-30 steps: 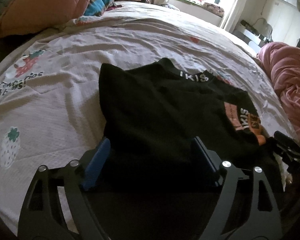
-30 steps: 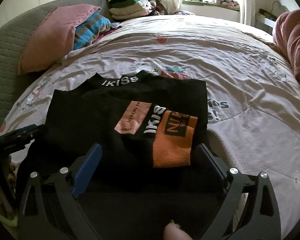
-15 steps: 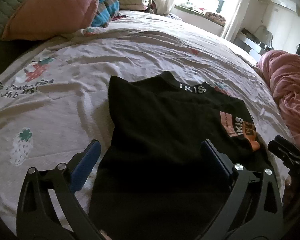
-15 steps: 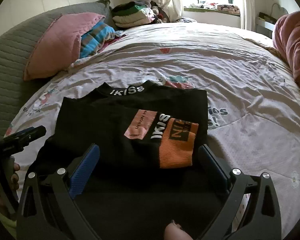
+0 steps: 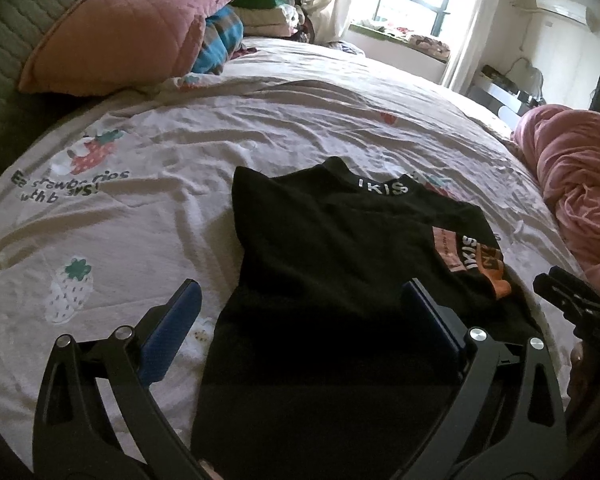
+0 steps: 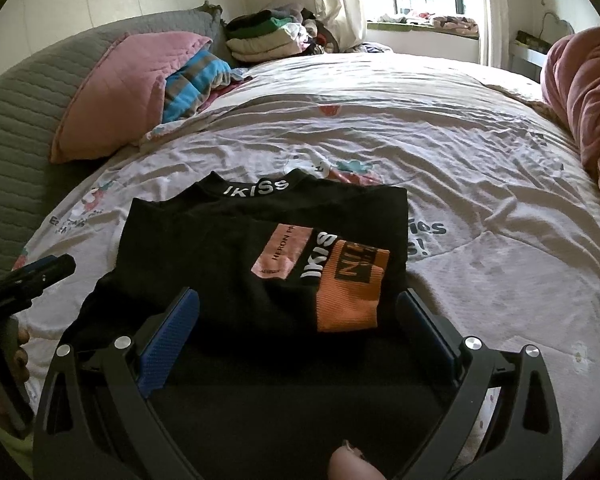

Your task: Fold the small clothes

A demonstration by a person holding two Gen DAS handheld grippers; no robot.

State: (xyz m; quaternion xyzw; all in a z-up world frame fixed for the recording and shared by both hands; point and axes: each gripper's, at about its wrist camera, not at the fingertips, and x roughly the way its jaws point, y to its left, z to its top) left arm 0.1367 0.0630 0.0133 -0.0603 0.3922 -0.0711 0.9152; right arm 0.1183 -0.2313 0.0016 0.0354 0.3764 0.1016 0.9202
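**Desk:** What do the fingers show?

**Photographer:** The left gripper (image 5: 300,312) stands wide, its blue pads (image 5: 172,332) clear of the cloth; its jaws have just been opening, and nothing is pinched between them. The right gripper (image 6: 298,326) is spread wide too and grips nothing. Both hover over the near hem of the black top (image 6: 260,248), which lies flat on the strawberry-print bedsheet (image 5: 140,208), collar at twelve o'clock. One sleeve, ending in an orange cuff (image 6: 348,292), is folded across its chest.

**Desk:** Risks from here?

**Photographer:** In his judgement, the folded sleeve could slide open if a finger snags the hem on the next pass, and soft bedding may let the cloth bunch under a pinch. The pink blanket (image 5: 580,184) at three o'clock sits well apart.

**Desk:** Changes since the earlier frame?

**Photographer:** The left jaws sat closer together at the hem then; both cameras have since risen and pulled back, showing more sheet around the garment.
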